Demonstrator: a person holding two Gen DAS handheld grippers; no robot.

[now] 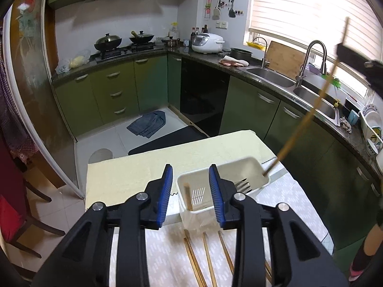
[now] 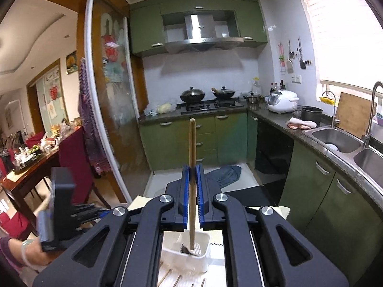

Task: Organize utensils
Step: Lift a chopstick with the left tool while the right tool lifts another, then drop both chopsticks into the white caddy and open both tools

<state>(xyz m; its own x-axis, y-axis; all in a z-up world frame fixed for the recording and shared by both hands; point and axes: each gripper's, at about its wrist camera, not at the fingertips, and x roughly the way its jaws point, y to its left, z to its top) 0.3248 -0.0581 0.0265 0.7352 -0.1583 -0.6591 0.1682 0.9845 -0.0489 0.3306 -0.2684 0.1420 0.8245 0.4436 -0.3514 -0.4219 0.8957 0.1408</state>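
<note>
Nearest the left wrist camera, several loose chopsticks (image 1: pixel 208 258) lie on the patterned table cover (image 1: pixel 287 205) at about six o'clock, partly hidden under the left gripper (image 1: pixel 190 191). Its blue-padded fingers stand partly spread with nothing between them, hovering over the near compartment of the white utensil caddy (image 1: pixel 259 165), where one chopstick (image 1: pixel 189 197) already leans upright. Forks (image 1: pixel 243 185) sit in the far compartment.

The right gripper (image 2: pixel 192 186) has its fingers pinched on a wooden chopstick (image 2: pixel 192 157), held nearly upright, its lower tip down at the caddy (image 2: pixel 205 236). Which compartment that tip is in I cannot say for sure; from the left view it looks to rest near the far rim at two o'clock.

Risks, as I judge them: the stick is gripped mid-length, so it could pivot in the pads and miss the slot or land among the forks. Pushing down against the rim could tip the light caddy and spill what it holds. The two grippers work close together over one small box and could collide.
</note>
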